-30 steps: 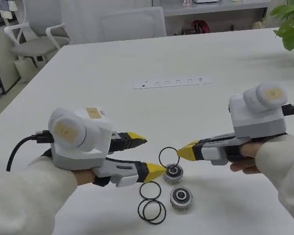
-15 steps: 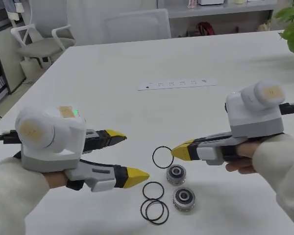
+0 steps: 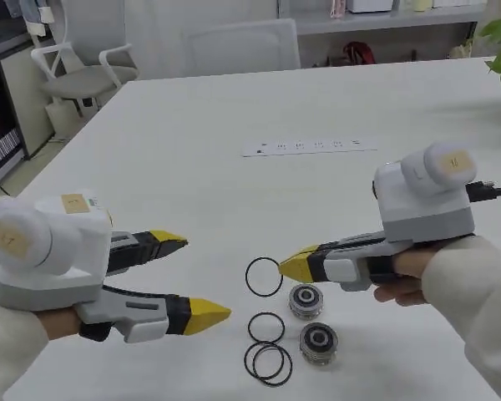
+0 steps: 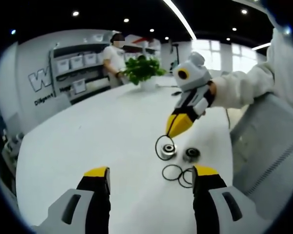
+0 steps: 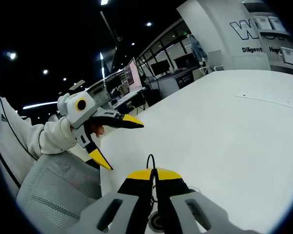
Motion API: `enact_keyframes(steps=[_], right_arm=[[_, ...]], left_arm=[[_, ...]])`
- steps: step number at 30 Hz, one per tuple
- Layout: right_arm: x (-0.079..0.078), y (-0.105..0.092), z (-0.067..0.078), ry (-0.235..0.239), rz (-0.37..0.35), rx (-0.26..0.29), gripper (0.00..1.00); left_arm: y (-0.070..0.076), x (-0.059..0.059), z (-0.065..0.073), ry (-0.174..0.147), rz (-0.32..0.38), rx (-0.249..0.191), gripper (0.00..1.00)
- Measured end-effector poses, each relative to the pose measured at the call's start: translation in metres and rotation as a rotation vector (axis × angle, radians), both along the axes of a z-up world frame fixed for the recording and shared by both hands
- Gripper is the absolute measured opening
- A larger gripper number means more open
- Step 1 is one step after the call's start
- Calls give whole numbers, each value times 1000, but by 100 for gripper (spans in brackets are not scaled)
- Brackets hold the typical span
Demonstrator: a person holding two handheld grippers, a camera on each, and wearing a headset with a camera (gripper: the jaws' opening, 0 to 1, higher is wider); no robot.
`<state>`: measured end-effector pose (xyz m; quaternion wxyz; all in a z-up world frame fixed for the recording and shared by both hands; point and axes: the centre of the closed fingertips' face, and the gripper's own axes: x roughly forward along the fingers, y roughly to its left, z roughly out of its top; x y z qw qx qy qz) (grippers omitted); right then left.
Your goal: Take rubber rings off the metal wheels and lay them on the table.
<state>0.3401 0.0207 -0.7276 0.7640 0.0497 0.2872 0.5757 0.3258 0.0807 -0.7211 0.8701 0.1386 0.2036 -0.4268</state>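
- Left tongs (image 3: 205, 277) have backed off to the left since a second ago; jaws wide, holding nothing.
- Right tongs (image 3: 290, 264) are clamped on a rubber ring (image 3: 264, 276), now carried clear of the far wheel (image 3: 306, 300) and hanging just left of it.
- Three loose rings (image 3: 267, 346) lie on the surface (image 3: 234, 192), left of the near wheel (image 3: 318, 341).
- This ring looks freed; what's probably left is laying it down by the others.

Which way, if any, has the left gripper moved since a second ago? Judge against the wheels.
Yes. In the head view the left gripper has drawn back leftward, away from the metal wheels.
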Motion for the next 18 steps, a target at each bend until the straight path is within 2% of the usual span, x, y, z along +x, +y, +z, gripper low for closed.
enact_keyframes(steps=[7, 10, 13, 18], right_arm=[[-10, 9, -3, 1, 41, -11, 0], [-14, 12, -5, 4, 54, -17, 0], [-20, 17, -8, 6, 75, -27, 0], [-28, 22, -14, 12, 111, -46, 0]], left_arm=[[0, -10, -6, 21, -12, -4, 74], [-1, -16, -13, 31, -34, 13, 77], [0, -22, -22, 54, -49, 37, 80], [-3, -29, -27, 76, -72, 46, 84]])
